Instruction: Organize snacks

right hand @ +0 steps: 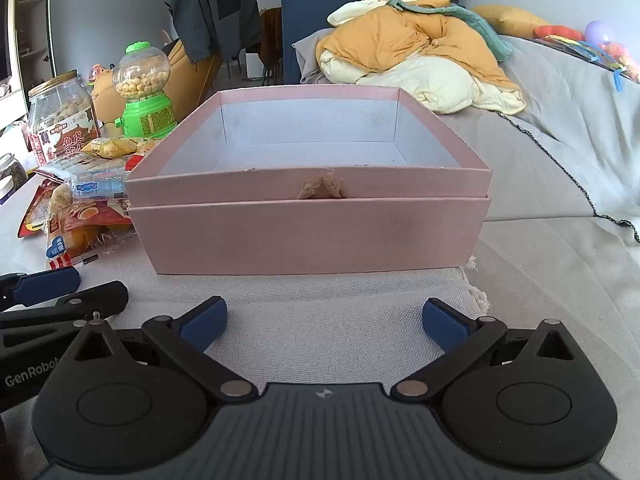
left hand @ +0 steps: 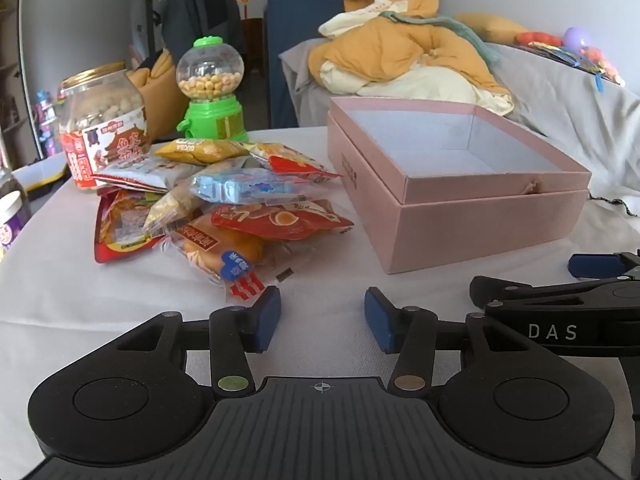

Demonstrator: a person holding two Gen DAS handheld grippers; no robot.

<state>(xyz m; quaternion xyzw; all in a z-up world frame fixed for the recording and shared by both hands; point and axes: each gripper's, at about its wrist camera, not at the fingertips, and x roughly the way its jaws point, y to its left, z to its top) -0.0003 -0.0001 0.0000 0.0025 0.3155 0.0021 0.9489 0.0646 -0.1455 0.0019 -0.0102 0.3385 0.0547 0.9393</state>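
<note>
A pile of snack packets [left hand: 216, 208] lies on the white cloth, left of an open, empty pink box [left hand: 452, 224]. The nearest packet is a clear-wrapped bun [left hand: 224, 252]. My left gripper [left hand: 322, 320] is open and empty, low over the cloth just in front of the pile. My right gripper [right hand: 324, 326] is open and empty, facing the pink box's front wall [right hand: 308, 236]. The pile also shows in the right wrist view [right hand: 84, 208], left of the box. The right gripper's fingers [left hand: 520, 292] show at the right of the left wrist view.
A peanut jar [left hand: 102, 128] and a green candy dispenser [left hand: 212, 92] stand behind the pile. A small dark jar [left hand: 12, 208] sits at the far left edge. A sofa with yellow bedding [left hand: 404, 56] lies behind the table [left hand: 100, 300].
</note>
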